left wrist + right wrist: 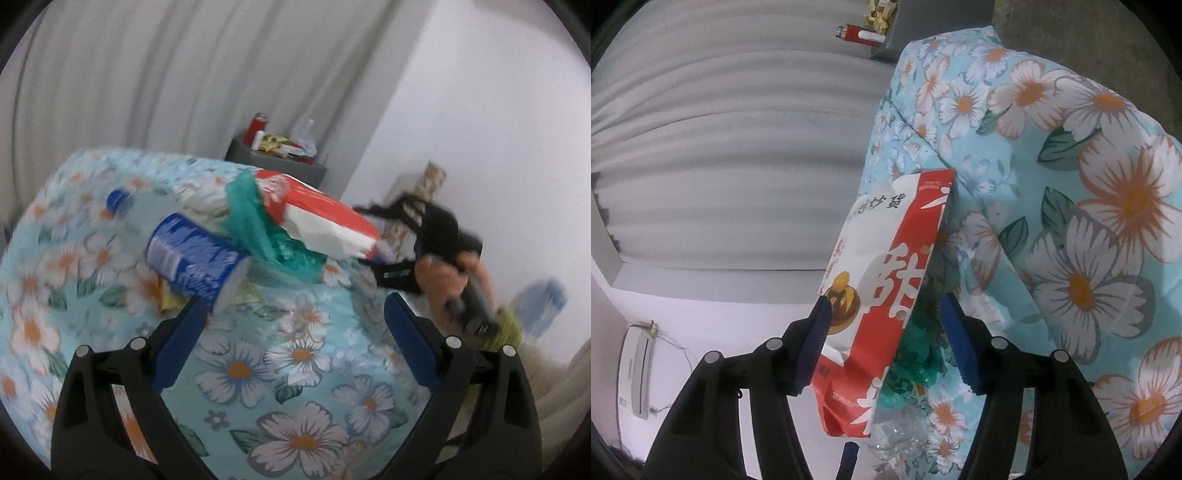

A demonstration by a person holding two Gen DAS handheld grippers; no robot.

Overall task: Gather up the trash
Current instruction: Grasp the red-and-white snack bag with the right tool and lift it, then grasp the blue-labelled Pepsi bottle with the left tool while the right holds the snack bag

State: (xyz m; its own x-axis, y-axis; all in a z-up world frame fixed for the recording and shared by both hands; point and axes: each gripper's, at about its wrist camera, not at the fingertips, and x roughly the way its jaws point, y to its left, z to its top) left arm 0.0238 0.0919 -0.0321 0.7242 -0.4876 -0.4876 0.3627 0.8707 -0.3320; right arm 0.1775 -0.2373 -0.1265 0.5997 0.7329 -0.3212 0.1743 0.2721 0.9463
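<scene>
while open, snack bag (886, 266) between right tool (882, 332) fingers

A light-blue bedspread printed with white and orange flowers (295, 369) is spread over the bed. Pale grey pleated curtains (147, 81) are hung behind it, beside a plain white wall (480, 110). A white wall-mounted air conditioner (637, 373) is seen in the right wrist view.

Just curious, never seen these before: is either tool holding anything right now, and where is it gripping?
Neither. The left tool is open over the bedspread. The right tool is open around the red-and-white snack bag, not clamped.
</scene>
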